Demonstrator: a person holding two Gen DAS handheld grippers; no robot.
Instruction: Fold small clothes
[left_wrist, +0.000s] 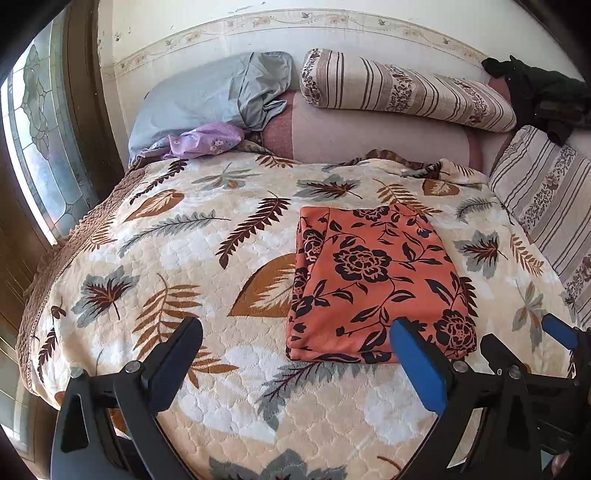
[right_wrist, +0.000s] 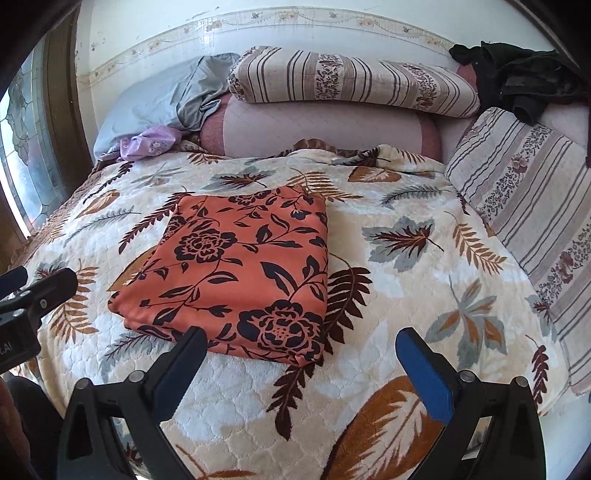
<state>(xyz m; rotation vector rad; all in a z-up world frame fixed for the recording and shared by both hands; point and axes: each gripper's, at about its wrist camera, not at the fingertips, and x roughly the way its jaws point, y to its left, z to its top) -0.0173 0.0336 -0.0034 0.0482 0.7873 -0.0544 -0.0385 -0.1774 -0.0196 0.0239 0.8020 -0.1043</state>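
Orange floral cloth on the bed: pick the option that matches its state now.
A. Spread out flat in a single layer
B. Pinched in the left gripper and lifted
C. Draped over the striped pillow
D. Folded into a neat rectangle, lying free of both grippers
D: the orange floral cloth lies on the leaf-print quilt as a stacked rectangle with layered edges, and the left gripper and right gripper stand open and empty.

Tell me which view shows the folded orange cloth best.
The right wrist view: the folded orange cloth lies nearly centred, with only its near edge behind a finger. The left wrist view shows the cloth to the right, with the blue pad of the open left gripper covering its near corner.
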